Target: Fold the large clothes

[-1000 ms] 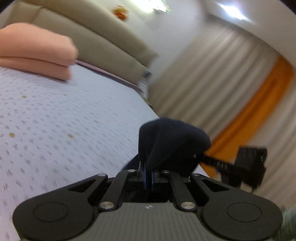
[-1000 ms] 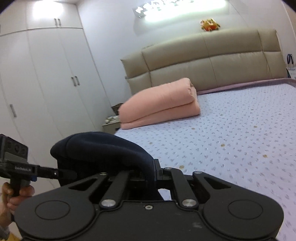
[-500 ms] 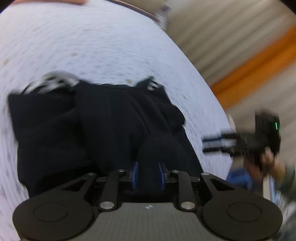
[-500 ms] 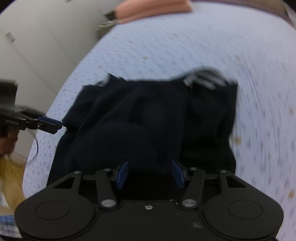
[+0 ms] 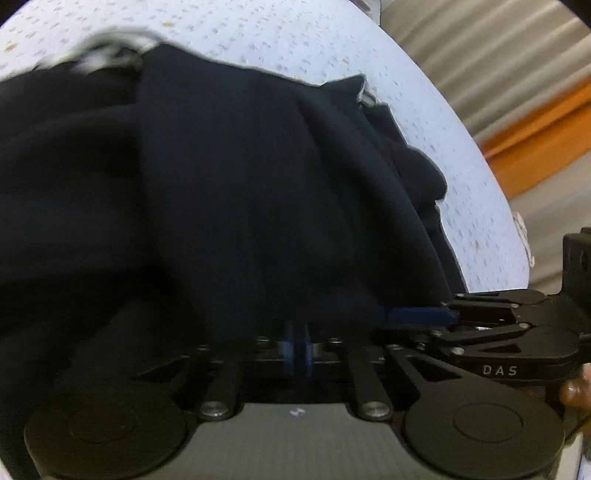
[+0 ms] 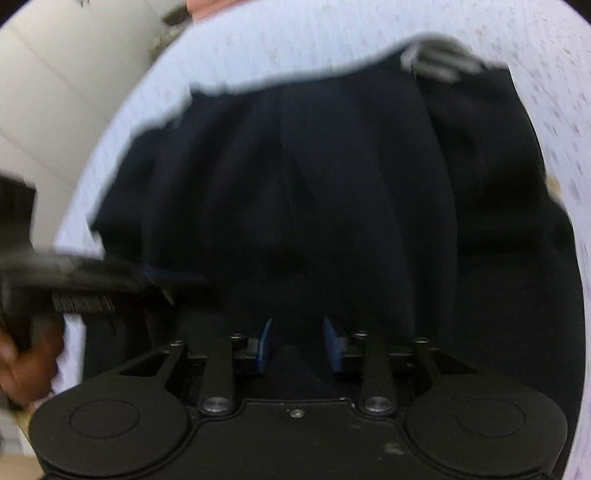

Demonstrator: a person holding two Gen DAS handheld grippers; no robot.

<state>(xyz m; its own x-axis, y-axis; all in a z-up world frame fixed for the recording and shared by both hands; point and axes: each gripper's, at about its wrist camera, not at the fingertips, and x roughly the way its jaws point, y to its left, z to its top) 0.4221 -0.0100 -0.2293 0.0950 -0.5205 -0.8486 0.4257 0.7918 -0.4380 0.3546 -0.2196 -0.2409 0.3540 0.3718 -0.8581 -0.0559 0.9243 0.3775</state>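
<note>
A dark navy garment [image 5: 240, 184] lies bunched in folds on the dotted bed sheet [image 5: 295, 33], with a white-striped band [image 5: 110, 55] at its far edge. My left gripper [image 5: 296, 345] is shut, its tips at the garment's near edge under a flap of cloth; I cannot tell whether cloth is pinched. My right gripper [image 6: 299, 343] points down at the same garment [image 6: 332, 184]. Its jaws stand apart and are closing, and dark fabric lies between the blue pads [image 6: 264, 343]. Each gripper shows in the other's view: the right gripper [image 5: 417, 316] and the blurred left gripper [image 6: 173, 277].
The pale sheet [image 6: 295, 37] rings the garment on the far side. Beige curtains [image 5: 498, 55] with an orange band [image 5: 535, 129] hang beyond the bed's right edge. White wardrobe doors [image 6: 55, 92] stand to the left. A person's hand [image 6: 22, 362] holds the left gripper.
Both grippers came down and tipped toward the bed. The garment, held up a second ago, now lies on the sheet. Both jaws opened midway and have narrowed since; the left is shut again.
</note>
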